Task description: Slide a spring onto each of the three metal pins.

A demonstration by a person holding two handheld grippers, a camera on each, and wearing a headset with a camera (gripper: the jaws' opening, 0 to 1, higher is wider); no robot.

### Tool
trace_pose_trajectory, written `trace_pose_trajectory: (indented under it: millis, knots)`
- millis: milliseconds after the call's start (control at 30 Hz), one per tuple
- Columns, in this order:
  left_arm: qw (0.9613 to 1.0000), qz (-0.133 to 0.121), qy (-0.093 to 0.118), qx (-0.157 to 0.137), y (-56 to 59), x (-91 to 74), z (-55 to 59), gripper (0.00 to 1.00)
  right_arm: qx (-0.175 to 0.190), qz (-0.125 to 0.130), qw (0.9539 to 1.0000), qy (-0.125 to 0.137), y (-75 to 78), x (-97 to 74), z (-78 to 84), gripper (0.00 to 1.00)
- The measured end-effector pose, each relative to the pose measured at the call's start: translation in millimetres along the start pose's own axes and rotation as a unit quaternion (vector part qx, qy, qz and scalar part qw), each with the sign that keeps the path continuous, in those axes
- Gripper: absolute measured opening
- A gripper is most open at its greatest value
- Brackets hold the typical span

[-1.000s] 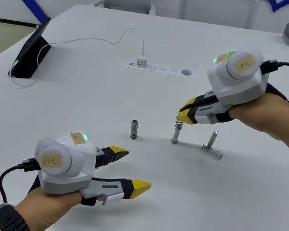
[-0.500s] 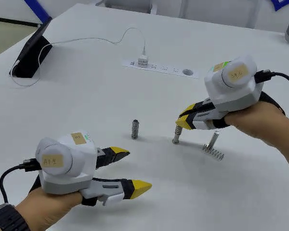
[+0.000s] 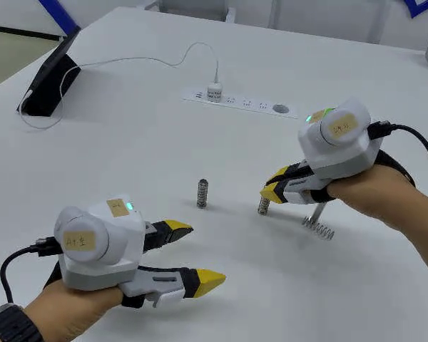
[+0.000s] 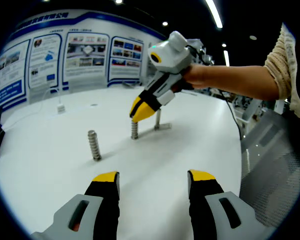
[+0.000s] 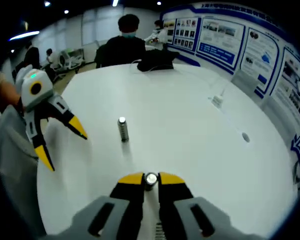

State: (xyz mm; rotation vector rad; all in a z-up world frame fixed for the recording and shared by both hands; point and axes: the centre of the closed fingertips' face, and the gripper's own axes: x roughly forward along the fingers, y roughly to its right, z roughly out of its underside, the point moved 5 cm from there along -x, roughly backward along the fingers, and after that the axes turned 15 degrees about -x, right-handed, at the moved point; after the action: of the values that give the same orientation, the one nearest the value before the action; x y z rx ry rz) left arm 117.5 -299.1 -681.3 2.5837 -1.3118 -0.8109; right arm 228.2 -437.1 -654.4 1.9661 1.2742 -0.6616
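Clamping middle pin (image 5: 151, 178), right gripper (image 3: 272, 192).

Left gripper (image 3: 200, 254) and right gripper (image 3: 271, 192) wearing pale grey shells, black jaws ending in yellow tips, tan handwritten stickers (image 3: 115, 206) and green lights (image 3: 129, 206) sitting behind each claw, black cables (image 3: 414, 139) trailing rearward, dark wristband (image 3: 11, 324) circling the left wrist, beige knit sleeve (image 4: 285, 75) covering the right arm.
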Motion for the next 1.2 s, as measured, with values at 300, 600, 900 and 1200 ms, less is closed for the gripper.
trace_pose_trajectory:
  millis: [300,600,900,1200]
  knots:
    - [1.0,-0.002,0.001,-0.002,-0.5,-0.5,0.2,0.55,0.001,0.001,1.0,-0.001,-0.2,1.6,3.3,0.12]
    - [1.0,-0.002,0.002,0.001,-0.1,-0.9,-0.7,0.56,0.001,0.006,1.0,0.003,0.3,-1.9,2.8,0.17]
    - [1.0,-0.002,0.004,0.005,0.8,-0.9,-4.6,0.56,0.002,0.016,0.9998,0.009,-1.5,-13.3,2.3,0.18]
    - [0.9999,-0.001,0.006,0.009,1.7,-0.3,-7.4,0.56,0.003,0.023,0.9996,0.013,-7.4,-25.7,7.2,0.19]
